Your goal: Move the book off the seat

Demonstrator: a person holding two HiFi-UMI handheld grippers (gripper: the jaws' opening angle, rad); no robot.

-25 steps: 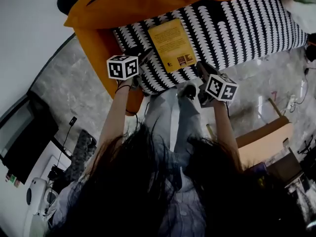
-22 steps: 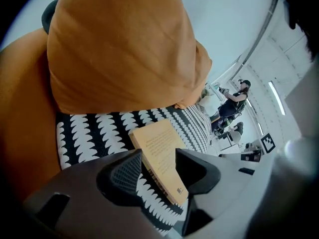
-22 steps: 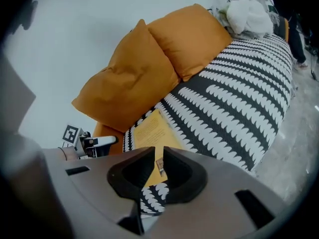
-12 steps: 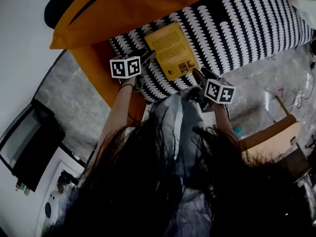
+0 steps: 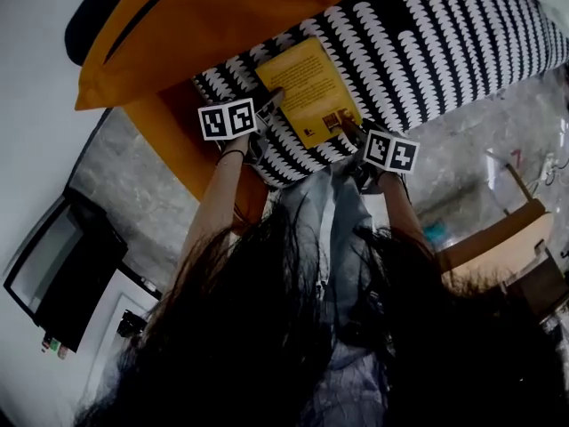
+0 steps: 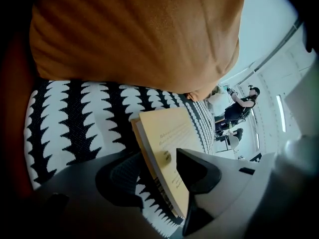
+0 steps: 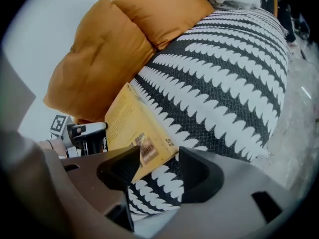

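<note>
Yellow book [image 5: 307,87] lies on the black-and-white patterned seat [image 5: 427,43], orange pillow [image 5: 204,25] at its 10 o'clock. My left claw [image 5: 272,101] at its 9 o'clock and right claw [image 5: 347,125] at its 5 o'clock stand open, jaws just widened, each straddling a book edge ungripped.

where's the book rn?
Head view, upper centre: the book lies on the patterned seat beside the orange pillow, left gripper and right gripper at its edges.

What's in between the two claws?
The yellow book on the patterned seat, seen in the head view. The left claw and right claw have just been opening, each with the book between its jaws.
</note>
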